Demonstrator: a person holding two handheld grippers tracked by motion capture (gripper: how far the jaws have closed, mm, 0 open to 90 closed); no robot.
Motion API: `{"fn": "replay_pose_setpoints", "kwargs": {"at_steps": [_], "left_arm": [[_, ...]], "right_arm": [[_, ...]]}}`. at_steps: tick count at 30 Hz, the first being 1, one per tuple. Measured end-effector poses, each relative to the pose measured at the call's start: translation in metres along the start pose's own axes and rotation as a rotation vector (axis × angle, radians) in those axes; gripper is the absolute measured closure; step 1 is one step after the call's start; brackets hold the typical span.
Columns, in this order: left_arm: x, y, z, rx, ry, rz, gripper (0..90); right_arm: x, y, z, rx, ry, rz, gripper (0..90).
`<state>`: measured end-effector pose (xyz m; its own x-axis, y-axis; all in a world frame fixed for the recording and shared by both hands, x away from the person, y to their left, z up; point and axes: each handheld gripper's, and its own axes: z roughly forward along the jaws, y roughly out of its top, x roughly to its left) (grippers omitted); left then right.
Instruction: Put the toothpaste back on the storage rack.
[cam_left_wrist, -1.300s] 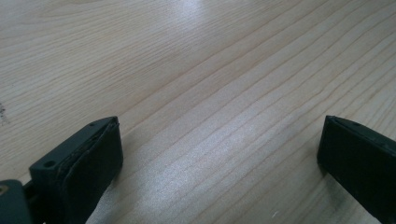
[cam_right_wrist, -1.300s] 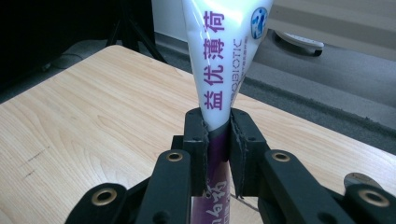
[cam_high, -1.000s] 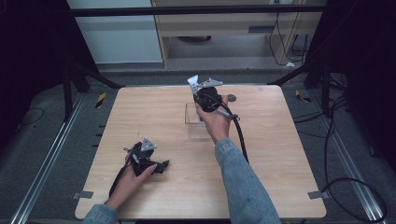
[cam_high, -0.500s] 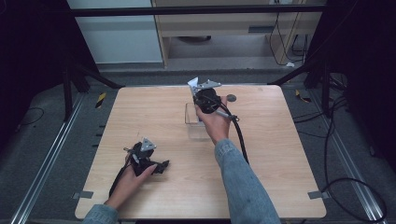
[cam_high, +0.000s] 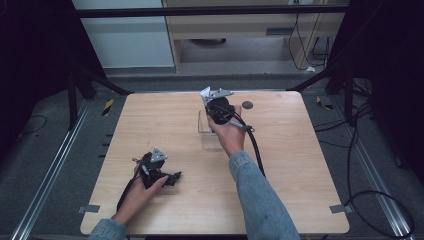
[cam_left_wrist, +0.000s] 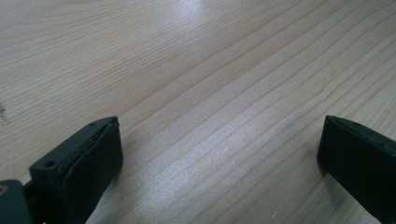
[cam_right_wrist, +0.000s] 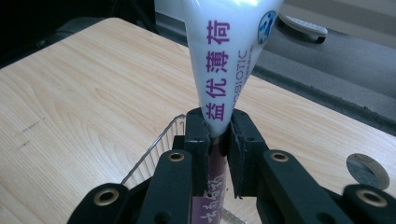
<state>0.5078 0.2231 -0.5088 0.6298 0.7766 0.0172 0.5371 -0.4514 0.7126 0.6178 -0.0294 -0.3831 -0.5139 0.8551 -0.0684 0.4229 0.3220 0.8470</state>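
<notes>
My right gripper pinches a white toothpaste tube between its fingers above the clear tray; my left gripper rests on the bench, fingers wide.

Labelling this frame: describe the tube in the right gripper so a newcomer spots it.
Start at the wooden table and find the clear box near its far edge. Above it, the right gripper pinches a white tube; only it bears purple Chinese lettering.
</notes>
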Motion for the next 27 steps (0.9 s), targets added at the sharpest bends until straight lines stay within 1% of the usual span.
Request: {"fn": "replay_pose_setpoints", "kwargs": {"at_steps": [13, 27], "left_arm": [[0.0, 0.0, 0.0, 0.004, 0.0, 0.004, 0.0], [0.0, 0.0, 0.0, 0.004, 0.0, 0.004, 0.0]], "right_arm": [[0.009, -0.008, 0.009, 0.023, 0.012, -0.007, 79.1], [0.016, -0.01, 0.014, 0.031, 0.021, -0.011, 79.1]]}}
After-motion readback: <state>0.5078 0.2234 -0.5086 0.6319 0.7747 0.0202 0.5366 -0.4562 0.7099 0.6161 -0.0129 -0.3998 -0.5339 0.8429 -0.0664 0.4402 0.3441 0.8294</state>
